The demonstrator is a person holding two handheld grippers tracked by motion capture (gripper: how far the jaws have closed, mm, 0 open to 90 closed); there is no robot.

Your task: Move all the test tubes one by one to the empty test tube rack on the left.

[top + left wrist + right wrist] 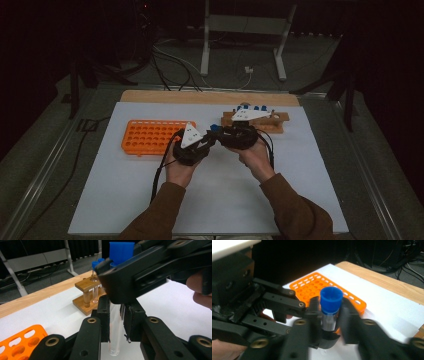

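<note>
left gripper [116, 322]: clamped tight on the clear tube [115, 335], mid-table, nearer the far edge
tube: see-through glass, blue cap [331, 298], upright
right gripper [329, 315]: around the cap, jaws look slightly loosened

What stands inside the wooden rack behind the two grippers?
The wooden rack holds clear tubes with blue caps; one shows plainly in a hole. The right gripper covers the rest of the rack, so how many tubes it holds cannot be told.
</note>
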